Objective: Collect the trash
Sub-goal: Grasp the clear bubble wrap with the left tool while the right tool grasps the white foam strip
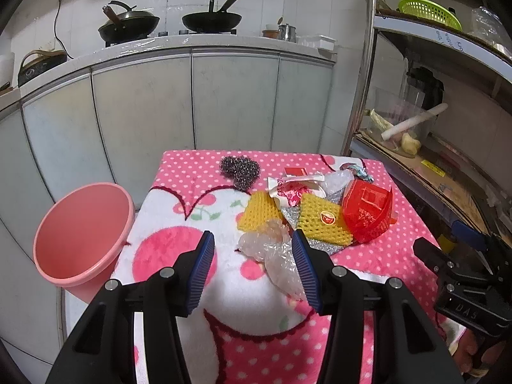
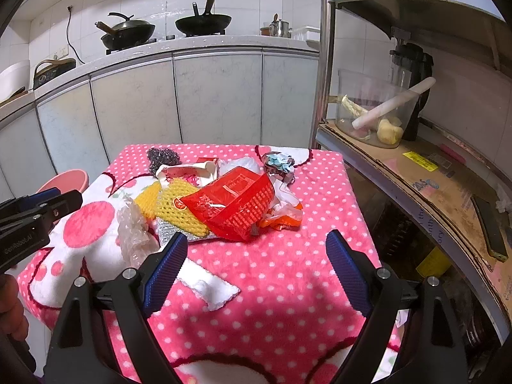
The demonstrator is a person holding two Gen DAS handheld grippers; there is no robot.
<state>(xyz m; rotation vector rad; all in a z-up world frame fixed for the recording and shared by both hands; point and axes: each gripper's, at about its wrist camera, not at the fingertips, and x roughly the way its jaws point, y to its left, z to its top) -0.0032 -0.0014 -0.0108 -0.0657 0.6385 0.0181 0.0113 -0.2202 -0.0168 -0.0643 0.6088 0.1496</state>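
First pickup: the left tool (image 1: 252, 249), open, straddles a crumpled clear plastic wrapper (image 1: 275, 256) at the near-left of the bench's (image 1: 384, 256) trash pile; next, judged, close and carry to the pink plastic bin (image 1: 83, 233); the right tool (image 2: 256, 256) hovers open.

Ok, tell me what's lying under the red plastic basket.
The red plastic basket rests on a yellow foam net, which overlaps a silver foil sheet. Orange and white wrappers poke out at its right. Anything beneath its middle is covered.
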